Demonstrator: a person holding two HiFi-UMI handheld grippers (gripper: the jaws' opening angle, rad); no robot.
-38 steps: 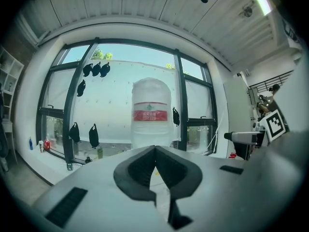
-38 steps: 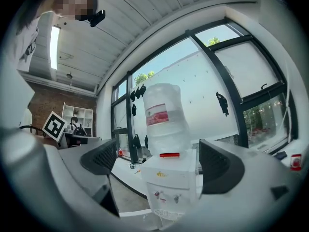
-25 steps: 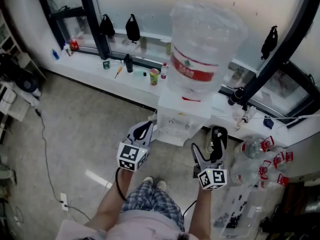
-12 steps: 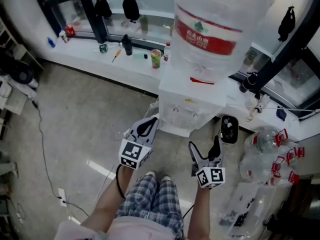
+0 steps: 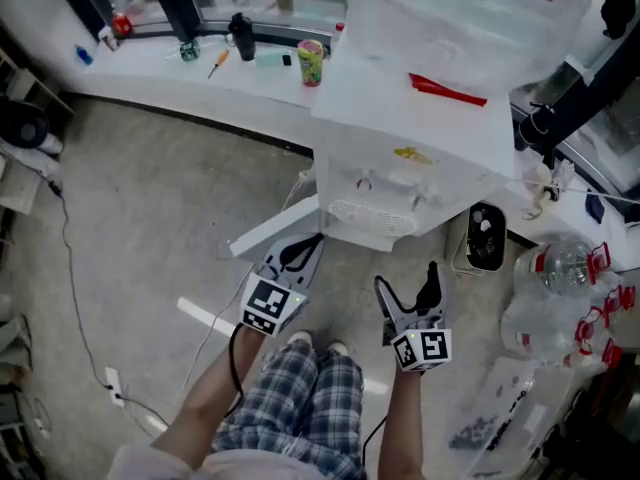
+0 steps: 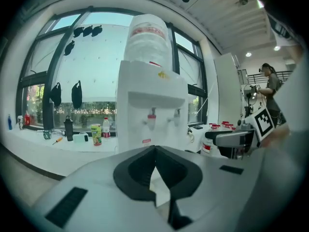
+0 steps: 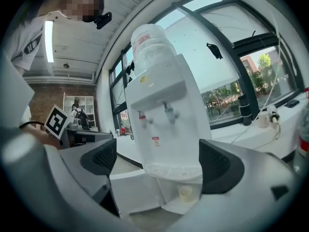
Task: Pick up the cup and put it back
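Fingers (image 7: 99, 157) on the right gripper (image 7: 159, 161) are spread wide, nothing in them. The left gripper (image 6: 155, 151) is pinched together, empty too. The cup (image 7: 185, 192) sits in the open nook low in the water dispenser (image 7: 164, 105), under the drip tray (image 7: 174, 170), beyond the right gripper. Big water bottle (image 7: 149, 45) on top, window ledge (image 5: 200, 68) far left.

The right claw (image 7: 159, 163) stands with its jaws wide apart and nothing between them, facing a white water dispenser (image 7: 166, 115) topped by a clear bottle (image 7: 150, 45). Below the two taps and the drip grille (image 7: 175, 169), a small pale cup (image 7: 185, 192) stands upright in the open lower compartment.
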